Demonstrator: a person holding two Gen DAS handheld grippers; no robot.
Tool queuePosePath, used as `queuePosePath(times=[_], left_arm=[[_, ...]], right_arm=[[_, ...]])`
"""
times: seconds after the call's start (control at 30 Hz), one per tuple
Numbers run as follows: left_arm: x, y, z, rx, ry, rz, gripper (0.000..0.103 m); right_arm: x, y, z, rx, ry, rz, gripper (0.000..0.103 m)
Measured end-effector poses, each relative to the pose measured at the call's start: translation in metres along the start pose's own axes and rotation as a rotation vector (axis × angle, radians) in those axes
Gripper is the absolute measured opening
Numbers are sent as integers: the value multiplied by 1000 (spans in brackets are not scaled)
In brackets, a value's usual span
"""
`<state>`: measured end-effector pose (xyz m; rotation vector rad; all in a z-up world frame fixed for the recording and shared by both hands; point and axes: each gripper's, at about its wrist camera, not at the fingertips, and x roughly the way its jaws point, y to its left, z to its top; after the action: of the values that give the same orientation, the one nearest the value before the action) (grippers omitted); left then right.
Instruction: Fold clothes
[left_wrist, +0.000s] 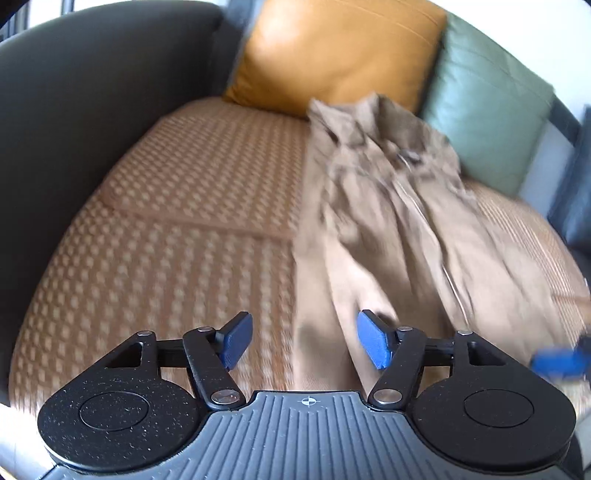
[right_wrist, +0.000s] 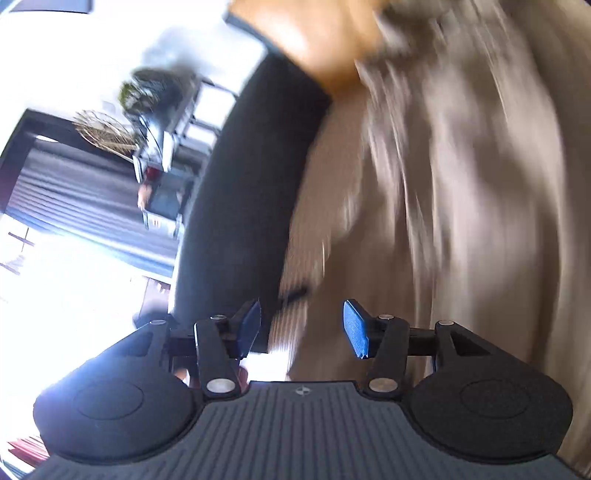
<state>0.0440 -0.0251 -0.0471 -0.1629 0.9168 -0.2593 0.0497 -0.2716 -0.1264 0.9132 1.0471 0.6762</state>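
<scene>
Left wrist view shows the brown garment (left_wrist: 399, 229) lying rumpled and lengthwise on the woven sofa seat (left_wrist: 177, 206), not yet folded as far as I can judge, with the left gripper (left_wrist: 304, 341) spread wide and empty over its near edge; an orange cushion (left_wrist: 340, 55) and green cushion (left_wrist: 487, 107) crowd its far end. Right wrist view, heavily blurred, has the right gripper (right_wrist: 301, 328) parted with nothing between the pads, the garment beside it and the dark armrest (right_wrist: 243, 177) close by.
</scene>
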Motion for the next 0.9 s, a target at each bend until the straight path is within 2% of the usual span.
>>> queuePosePath(times=[0.07,0.1,0.2,0.27,0.37,0.5,0.57,0.6,0.63,0.67,0.7,0.73,0.77,0.9], left_arm=[[-7,-7,-6,20,5,-27,79],[-10,-10,-9,30,-2,-31,85],[-10,-12,-12,22,7,-17,87],[-12,-9,-13,-17,4,-32,87],[-22,-3,-14,-87,-37,-80,87],[-25,2,-13,-140,-46,-117,87],[-26,0,-12,-134,-57,-112,87],[-26,-2,-11,-120,-62,-104,87],[-22,-5,-10,-91,-55,-82,87],[-16,-10,-9,-47,-35,-44,82],[-7,-15,-9,0,-4,2,60],[-3,-21,-11,35,14,18,44],[0,-28,-13,66,26,22,37],[2,-55,-23,213,51,41,31]], right_arm=[[2,-4,-33,42,-4,-37,55],[3,-3,-43,44,-29,-76,54],[5,1,-57,102,-87,-197,54],[9,2,-62,141,-126,-269,59],[18,-4,-67,218,-180,-296,59],[40,-15,-64,275,-212,-326,62],[50,-17,-67,252,-208,-340,69],[53,-16,-67,224,-205,-346,70],[56,-15,-68,194,-199,-353,66],[58,-13,-68,148,-183,-365,49],[56,-12,-69,109,-176,-371,39],[50,-12,-69,84,-188,-345,4],[43,-10,-70,57,-201,-324,5],[15,22,-74,-129,-263,-361,5]])
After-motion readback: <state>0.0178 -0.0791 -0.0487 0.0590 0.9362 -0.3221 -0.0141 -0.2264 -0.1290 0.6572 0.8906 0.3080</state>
